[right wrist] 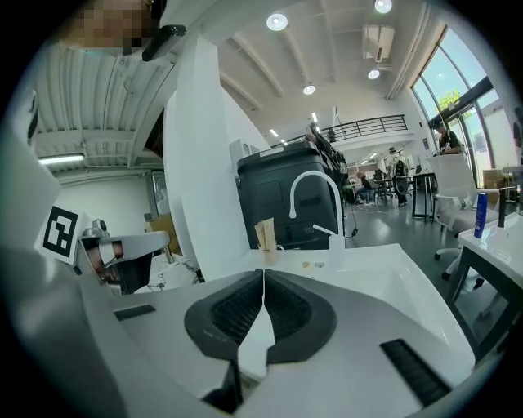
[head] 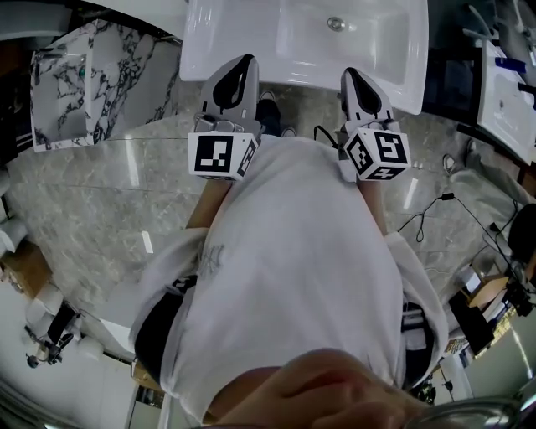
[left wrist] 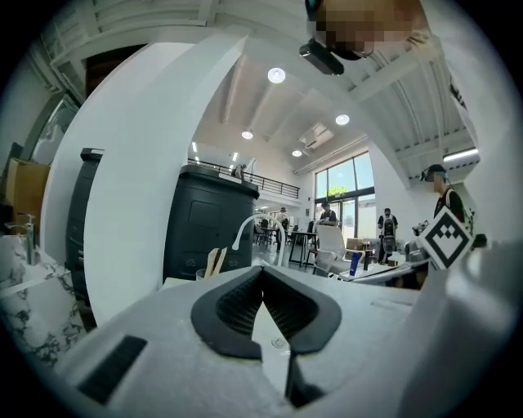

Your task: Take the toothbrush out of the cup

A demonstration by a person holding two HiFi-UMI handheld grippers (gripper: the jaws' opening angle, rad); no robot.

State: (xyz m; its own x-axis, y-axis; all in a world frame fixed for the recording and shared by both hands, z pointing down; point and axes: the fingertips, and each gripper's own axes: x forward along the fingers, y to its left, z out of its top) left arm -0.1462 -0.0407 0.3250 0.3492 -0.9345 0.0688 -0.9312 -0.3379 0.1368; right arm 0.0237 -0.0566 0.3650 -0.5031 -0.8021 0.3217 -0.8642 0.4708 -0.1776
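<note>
Standing upright in a small cup point(right wrist: 267, 255) on the back ledge of the white sink point(right wrist: 368, 269), the toothbrush point(right wrist: 265, 233) reads as pale tan, wood-coloured flat handles, just left of the curved white faucet point(right wrist: 315, 175). Its head is too small to make out. The right gripper view shows cup and handles against a dark bin, with a small white bottle point(right wrist: 336, 249) further right on the ledge. The left gripper view catches the same handles point(left wrist: 216, 259) lower, partly behind that tool's body. The head view shows neither cup nor toothbrush, only the basin point(head: 251, 33) with its drain point(head: 336, 23). It shows the left tool point(head: 244, 60) and right tool point(head: 350, 75) pointing at the near rim. Both tools have their jaws pressed together with nothing between them, well apart from the cup.
</note>
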